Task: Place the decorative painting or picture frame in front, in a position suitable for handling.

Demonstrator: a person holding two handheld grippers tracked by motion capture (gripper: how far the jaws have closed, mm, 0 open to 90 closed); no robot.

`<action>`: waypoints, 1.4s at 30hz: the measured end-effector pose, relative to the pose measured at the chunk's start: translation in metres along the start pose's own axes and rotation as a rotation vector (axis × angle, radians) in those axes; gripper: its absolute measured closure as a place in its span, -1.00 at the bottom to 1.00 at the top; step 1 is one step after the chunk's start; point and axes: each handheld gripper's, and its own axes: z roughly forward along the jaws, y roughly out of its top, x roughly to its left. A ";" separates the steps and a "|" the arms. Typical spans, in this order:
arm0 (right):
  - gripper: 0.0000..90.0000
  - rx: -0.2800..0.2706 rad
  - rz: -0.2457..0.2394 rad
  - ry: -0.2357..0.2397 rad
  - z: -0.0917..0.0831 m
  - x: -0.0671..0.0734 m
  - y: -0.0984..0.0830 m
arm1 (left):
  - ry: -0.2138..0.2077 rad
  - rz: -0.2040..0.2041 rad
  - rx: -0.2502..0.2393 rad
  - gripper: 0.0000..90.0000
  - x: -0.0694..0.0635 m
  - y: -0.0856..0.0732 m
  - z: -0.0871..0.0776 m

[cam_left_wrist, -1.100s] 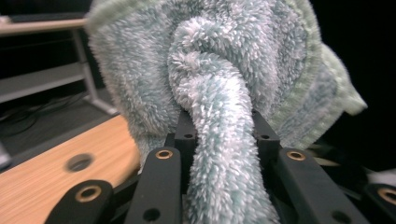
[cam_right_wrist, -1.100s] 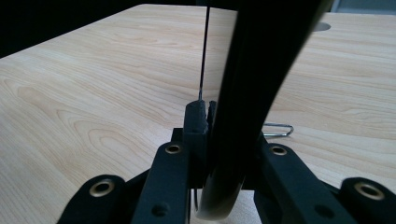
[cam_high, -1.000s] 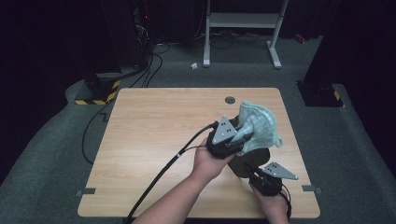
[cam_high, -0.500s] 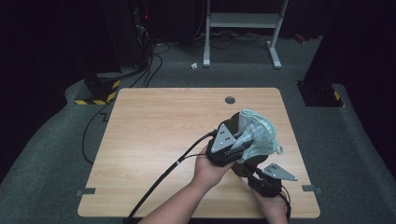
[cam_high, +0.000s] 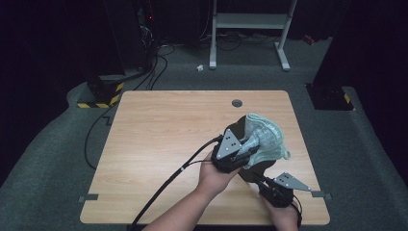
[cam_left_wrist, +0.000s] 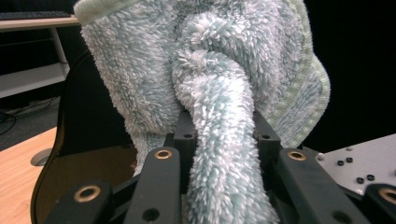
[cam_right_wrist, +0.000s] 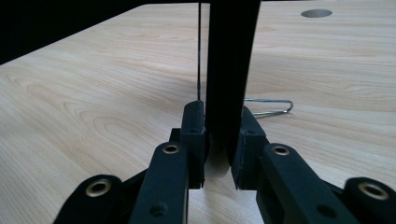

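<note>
Fluffy pale-green towel (cam_left_wrist: 219, 93), one, in left hand-held gripper (cam_left_wrist: 219, 158); one black pan (cam_high: 257, 168).

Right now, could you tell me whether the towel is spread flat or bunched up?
Bunched up: the towel is twisted into a thick roll clamped between the left gripper jaws, held against a dark pan.
</note>
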 end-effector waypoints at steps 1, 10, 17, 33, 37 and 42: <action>0.73 0.005 -0.008 -0.001 0.000 0.000 0.001 | -0.005 -0.001 0.002 0.57 -0.001 0.000 0.000; 0.73 0.016 -0.015 0.005 0.002 0.002 0.002 | 0.006 0.051 0.041 0.57 -0.016 -0.021 0.007; 0.73 0.014 -0.018 0.008 0.002 0.002 0.002 | 0.079 0.023 0.123 0.57 0.008 -0.048 0.010; 0.73 0.022 -0.028 0.006 0.002 0.003 0.003 | 0.021 0.020 0.026 0.57 -0.004 -0.011 0.004; 0.73 0.028 -0.018 0.008 0.002 0.002 0.002 | 0.016 0.002 0.064 0.57 -0.003 -0.032 0.011; 0.73 0.025 -0.020 0.004 0.002 0.001 0.002 | 0.055 -0.003 0.133 0.57 0.009 -0.056 0.014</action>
